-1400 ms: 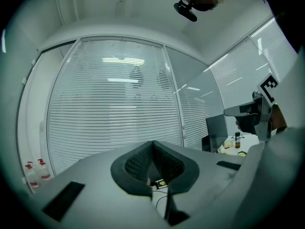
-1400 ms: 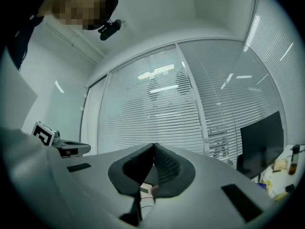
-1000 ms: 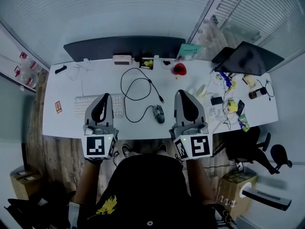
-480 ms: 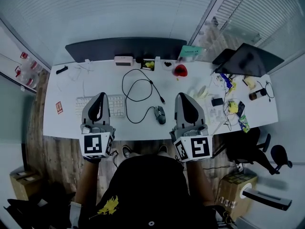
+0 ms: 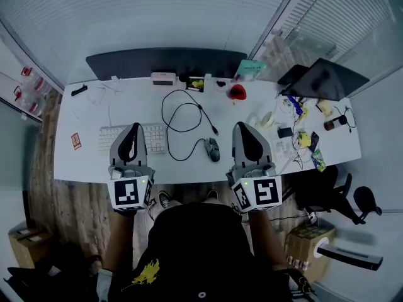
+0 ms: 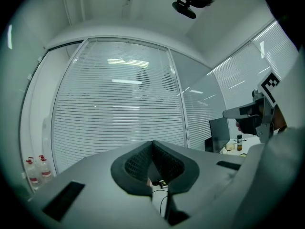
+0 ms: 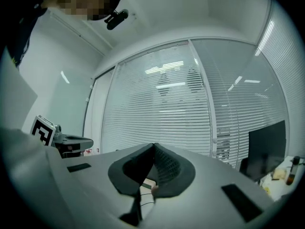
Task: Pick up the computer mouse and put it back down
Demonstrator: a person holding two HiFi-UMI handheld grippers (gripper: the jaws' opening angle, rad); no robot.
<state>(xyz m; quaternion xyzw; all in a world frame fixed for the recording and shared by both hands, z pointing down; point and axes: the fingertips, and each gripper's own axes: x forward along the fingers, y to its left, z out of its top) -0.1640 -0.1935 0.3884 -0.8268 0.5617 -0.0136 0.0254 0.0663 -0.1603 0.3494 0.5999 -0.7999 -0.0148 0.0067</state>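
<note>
A dark computer mouse (image 5: 212, 148) lies on the white desk (image 5: 88, 162) near its front edge, its black cable (image 5: 182, 115) looping toward the back. My right gripper (image 5: 244, 126) hovers just right of the mouse, shut and empty, pointing toward the far wall. My left gripper (image 5: 133, 129) hangs over the white keyboard (image 5: 154, 138), also shut with nothing in it. In the left gripper view the left gripper (image 6: 153, 143) shows its jaws pressed together; the right gripper (image 7: 153, 147) looks the same in the right gripper view. Neither touches the mouse.
A dark monitor (image 5: 167, 61) stands along the desk's back edge. A red object (image 5: 237, 92), a laptop (image 5: 327, 77) and several small cluttered items fill the right end. An office chair (image 5: 337, 194) sits at right. Cardboard boxes (image 5: 308, 244) rest on the floor.
Both grippers have shifted slightly across the desk's front edge, still shut and empty. The mouse has not moved.
</note>
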